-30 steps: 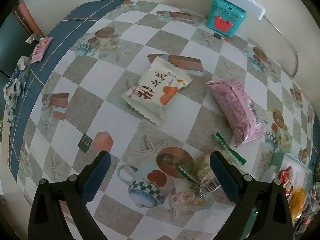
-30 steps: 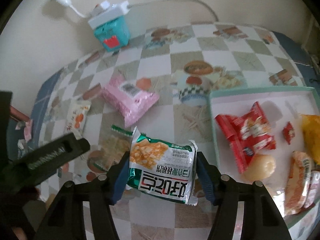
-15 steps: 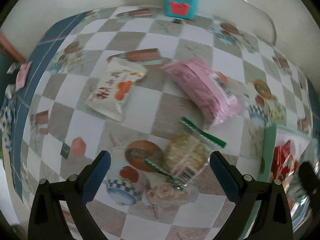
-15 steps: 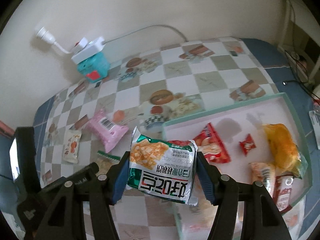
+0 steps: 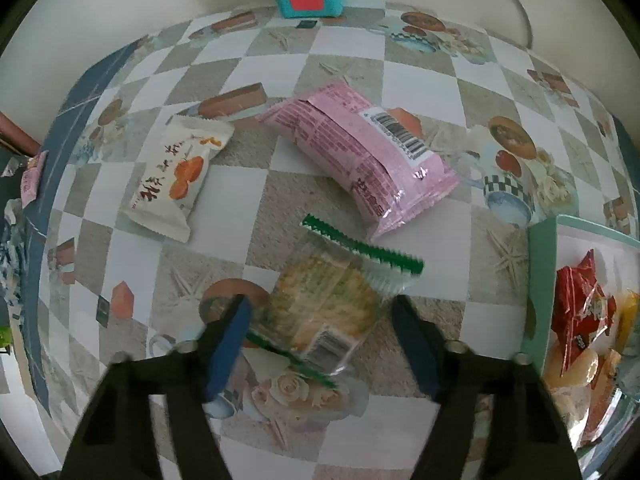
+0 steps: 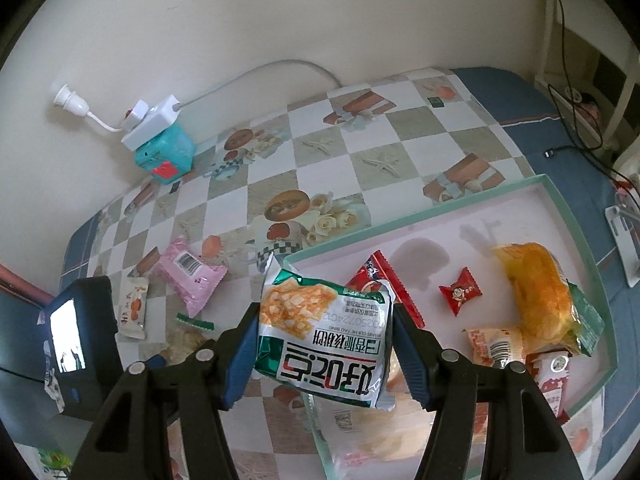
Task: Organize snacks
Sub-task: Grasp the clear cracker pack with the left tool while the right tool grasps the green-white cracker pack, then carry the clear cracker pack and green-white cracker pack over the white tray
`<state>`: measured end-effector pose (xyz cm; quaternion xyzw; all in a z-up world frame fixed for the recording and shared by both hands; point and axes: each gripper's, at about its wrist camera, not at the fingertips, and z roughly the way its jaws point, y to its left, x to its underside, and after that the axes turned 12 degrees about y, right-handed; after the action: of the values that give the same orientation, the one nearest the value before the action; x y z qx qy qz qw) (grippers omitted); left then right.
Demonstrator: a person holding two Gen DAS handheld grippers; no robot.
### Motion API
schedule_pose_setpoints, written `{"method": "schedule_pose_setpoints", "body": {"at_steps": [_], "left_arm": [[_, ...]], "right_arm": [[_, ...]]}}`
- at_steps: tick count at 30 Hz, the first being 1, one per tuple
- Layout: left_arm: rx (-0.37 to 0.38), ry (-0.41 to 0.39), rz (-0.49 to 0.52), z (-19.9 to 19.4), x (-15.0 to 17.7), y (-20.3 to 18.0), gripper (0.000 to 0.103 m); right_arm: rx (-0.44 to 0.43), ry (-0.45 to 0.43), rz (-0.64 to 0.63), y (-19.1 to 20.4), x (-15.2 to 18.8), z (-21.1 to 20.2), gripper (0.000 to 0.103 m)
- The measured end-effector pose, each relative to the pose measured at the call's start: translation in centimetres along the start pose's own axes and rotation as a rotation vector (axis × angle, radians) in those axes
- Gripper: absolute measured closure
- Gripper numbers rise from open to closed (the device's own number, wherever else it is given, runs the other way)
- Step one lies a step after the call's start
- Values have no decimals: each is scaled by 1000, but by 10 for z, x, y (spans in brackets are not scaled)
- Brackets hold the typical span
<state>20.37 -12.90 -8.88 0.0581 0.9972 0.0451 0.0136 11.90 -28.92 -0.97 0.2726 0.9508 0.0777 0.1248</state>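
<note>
Checkered tablecloth [image 5: 352, 60] covers the table against a cream wall. L gripper [image 5: 320, 320] points down w/ jaws closing round a clear cracker pack [image 5: 324, 304]; pads look just shy of it, blur makes that uncertain. Pink pack [image 5: 360, 152] at 12 o'clock, white pack [image 5: 176, 176] at 10. R gripper [image 6: 324, 344] clamps a green-white snack bag [image 6: 324, 336] above the tray [image 6: 440, 208] rim; 1 red candy [image 6: 460, 292] at 2 o'clock.

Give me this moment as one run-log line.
left gripper: jaws closing around clear cracker packet | right gripper: holds green snack packet over tray edge
</note>
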Motion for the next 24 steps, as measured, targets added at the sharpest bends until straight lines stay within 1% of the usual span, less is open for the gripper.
{"method": "schedule_pose_setpoints", "body": {"at_steps": [5,12,18,24], "left_arm": [[11,-3,-36,-1,0,5,51],[47,-18,-63,-10,-2,20,51],[72,-93,-71,-43,2,25,51],[86,-182,-47,-80,9,12,51]], "right_arm": [[-7,-9,9,-6,0,-4,37],[-20,-17,29,-17,-2,-9,37],[-30,-36,48,-26,-3,-18,37],[-44,-60,73,-41,-5,-28,37]]}}
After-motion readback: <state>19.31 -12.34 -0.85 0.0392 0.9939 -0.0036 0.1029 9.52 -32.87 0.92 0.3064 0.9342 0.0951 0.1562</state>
